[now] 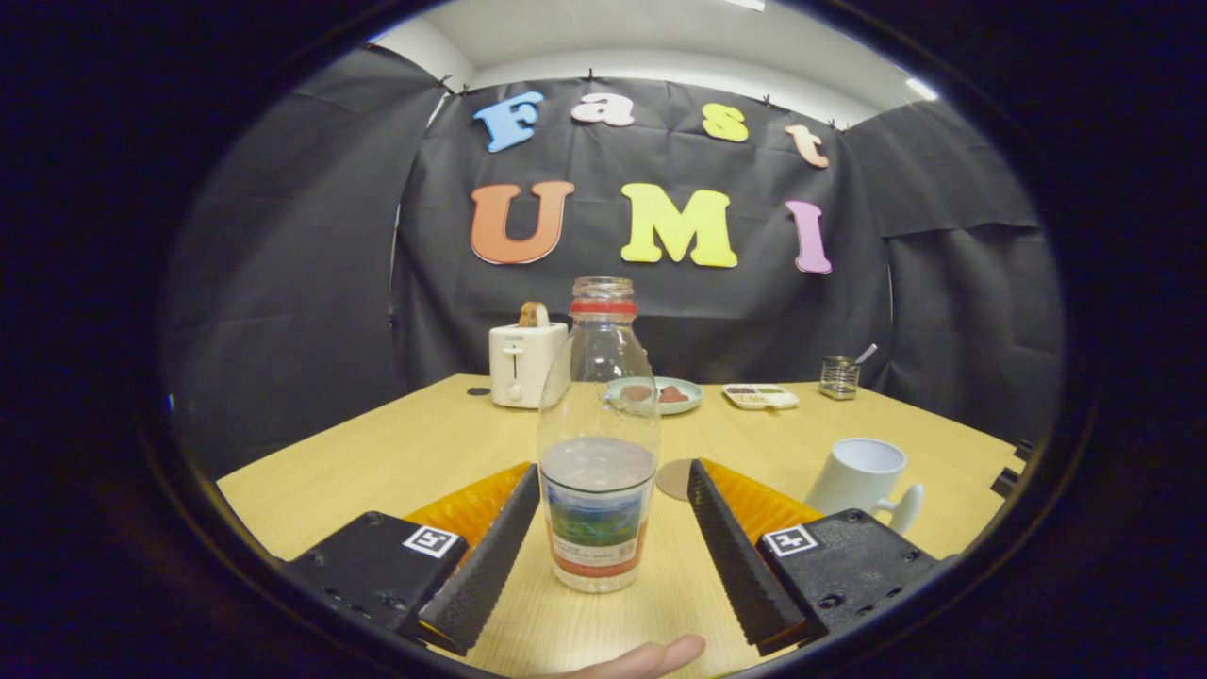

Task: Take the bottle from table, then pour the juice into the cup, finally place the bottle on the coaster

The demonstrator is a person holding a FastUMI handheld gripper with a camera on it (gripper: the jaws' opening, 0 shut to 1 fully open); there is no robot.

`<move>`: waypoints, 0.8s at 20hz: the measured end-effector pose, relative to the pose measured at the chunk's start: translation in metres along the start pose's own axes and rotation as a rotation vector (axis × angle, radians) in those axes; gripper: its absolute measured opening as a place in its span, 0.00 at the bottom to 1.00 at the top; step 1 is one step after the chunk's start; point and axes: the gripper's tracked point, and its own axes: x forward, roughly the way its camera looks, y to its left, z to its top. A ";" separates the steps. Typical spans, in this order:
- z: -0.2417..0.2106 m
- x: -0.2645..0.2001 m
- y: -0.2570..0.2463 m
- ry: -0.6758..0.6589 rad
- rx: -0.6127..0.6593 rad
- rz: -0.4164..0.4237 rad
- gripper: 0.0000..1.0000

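Bottle was framed upright on worktop betw. wide-spread jaws, not yet gripped; cup unfilled, coaster bare.

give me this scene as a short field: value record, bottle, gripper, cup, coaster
bottle: clear bottle, uncapped, upright on the table, partly filled
gripper: gripper open, fingers either side of the bottle, not pressing it
cup: white cup upright, beyond the right finger
coaster: round coaster behind the bottle, bare
background: toaster, plate at the far side
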 end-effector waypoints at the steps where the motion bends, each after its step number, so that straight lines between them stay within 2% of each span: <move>1: 0.000 0.006 0.001 -0.003 -0.007 -0.006 1.00; 4: 0.011 0.018 0.008 -0.039 -0.017 0.002 1.00; 7: 0.025 0.032 0.001 -0.072 -0.017 -0.041 1.00; 9: 0.024 0.034 0.000 -0.044 -0.019 -0.044 0.82; 10: 0.034 0.029 -0.003 -0.058 -0.010 -0.037 0.81; 16: 0.067 0.005 -0.020 -0.073 0.164 -0.005 0.80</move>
